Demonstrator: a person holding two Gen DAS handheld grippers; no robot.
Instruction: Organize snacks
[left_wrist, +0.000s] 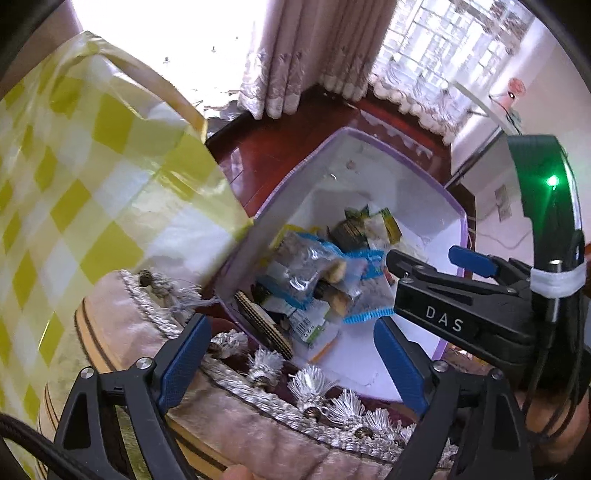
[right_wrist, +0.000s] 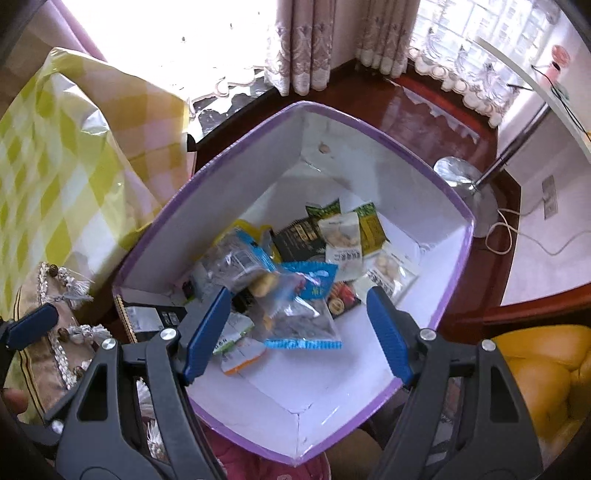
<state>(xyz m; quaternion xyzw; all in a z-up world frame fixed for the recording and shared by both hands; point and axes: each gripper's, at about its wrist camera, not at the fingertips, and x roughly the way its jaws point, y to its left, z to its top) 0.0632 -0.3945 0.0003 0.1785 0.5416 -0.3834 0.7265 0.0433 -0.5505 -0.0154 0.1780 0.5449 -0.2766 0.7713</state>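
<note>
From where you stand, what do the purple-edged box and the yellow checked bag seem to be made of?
The box looks like stiff cardboard, matte white inside: creased corner seams, flat walls. The checked bag seems thin glossy plastic or coated fabric: it shines and crumples.

Both tongs (left_wrist: 291, 362) (right_wrist: 299, 332) agape, empty

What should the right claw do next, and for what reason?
Probably lower the right claw onto the clear snack packet with blue edges. That packet lies on top of the pile inside the white box with a purple rim, and the claw hangs open and empty above it. The left claw is also open and empty.
</note>
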